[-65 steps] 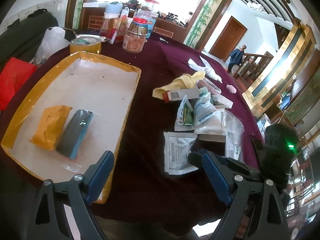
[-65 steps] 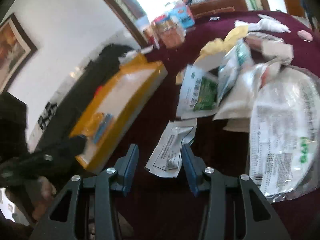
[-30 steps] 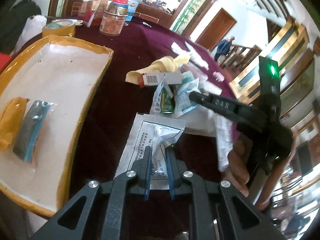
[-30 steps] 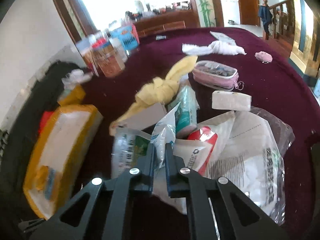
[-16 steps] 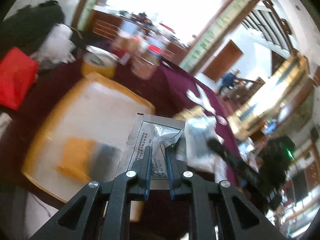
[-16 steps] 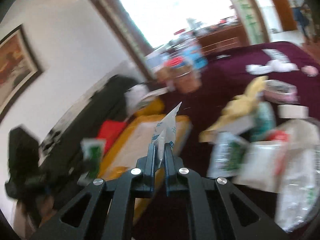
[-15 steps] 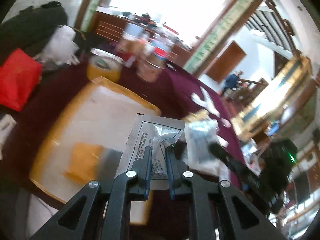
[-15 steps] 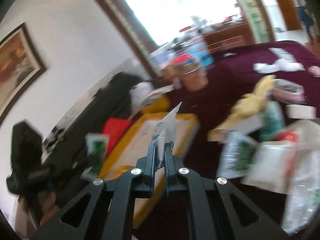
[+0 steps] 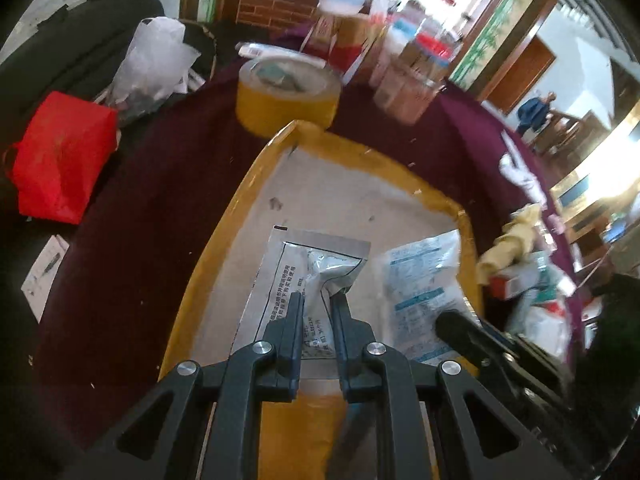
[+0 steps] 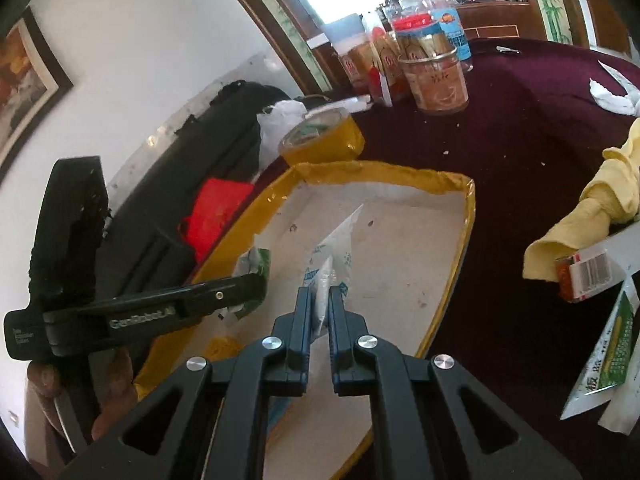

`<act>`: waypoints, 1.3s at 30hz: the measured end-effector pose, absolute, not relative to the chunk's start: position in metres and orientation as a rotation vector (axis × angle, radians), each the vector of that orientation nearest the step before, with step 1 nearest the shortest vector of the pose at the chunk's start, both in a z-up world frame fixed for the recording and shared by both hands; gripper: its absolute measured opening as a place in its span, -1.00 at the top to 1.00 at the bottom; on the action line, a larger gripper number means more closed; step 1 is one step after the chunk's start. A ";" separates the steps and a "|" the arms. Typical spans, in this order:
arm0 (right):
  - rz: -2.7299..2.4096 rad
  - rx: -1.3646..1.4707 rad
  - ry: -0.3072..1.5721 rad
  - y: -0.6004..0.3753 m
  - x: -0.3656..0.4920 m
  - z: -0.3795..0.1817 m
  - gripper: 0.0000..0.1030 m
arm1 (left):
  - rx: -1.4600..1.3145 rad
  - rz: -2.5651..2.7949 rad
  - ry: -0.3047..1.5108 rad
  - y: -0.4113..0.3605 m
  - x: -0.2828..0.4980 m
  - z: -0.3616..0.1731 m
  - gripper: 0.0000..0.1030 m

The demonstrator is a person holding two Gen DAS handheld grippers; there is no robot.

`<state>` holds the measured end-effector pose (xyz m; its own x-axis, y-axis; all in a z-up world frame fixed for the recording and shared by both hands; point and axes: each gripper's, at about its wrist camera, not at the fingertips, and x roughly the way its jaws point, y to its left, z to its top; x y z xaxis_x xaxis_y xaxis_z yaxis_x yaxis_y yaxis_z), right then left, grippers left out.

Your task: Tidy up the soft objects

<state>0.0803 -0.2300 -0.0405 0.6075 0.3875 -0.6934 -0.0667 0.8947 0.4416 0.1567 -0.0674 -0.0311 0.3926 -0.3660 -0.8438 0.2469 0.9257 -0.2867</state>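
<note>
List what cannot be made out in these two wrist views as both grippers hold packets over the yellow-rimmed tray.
- Left wrist view: the orange pack in the tray is mostly hidden by the left gripper.
- Left wrist view: the silver packet print is too small to read.
- Right wrist view: the blue-printed packet in the right gripper is edge-on, its face unreadable.
- Left wrist view: the jars are blurred.

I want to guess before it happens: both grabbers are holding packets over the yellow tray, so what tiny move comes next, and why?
Probably lower a little and let go. The left gripper pinches the silver packet and the right gripper pinches the blue-and-white packet, both already over the yellow tray.
</note>
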 end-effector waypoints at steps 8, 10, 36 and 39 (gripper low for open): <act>0.254 0.296 0.901 -0.215 0.078 -0.049 0.75 | -0.099 -0.359 1.161 -0.067 0.165 -0.047 0.45; 0.252 0.282 0.901 -0.214 0.077 -0.050 0.57 | -0.101 -0.345 1.166 -0.065 0.165 -0.046 0.20; 0.002 0.534 0.799 -0.392 -0.092 -0.012 -0.03 | -0.209 -0.523 0.995 -0.136 0.024 0.002 -0.39; -0.084 0.519 0.821 -0.396 -0.086 -0.019 -0.01 | -0.195 -0.532 1.012 -0.145 0.021 -0.003 -0.39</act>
<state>-0.0865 -0.3959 -0.0188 0.6858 0.1251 -0.7169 0.2685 0.8721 0.4090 0.0207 -0.1448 -0.0026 0.4170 -0.5085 -0.7533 0.3320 0.8568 -0.3946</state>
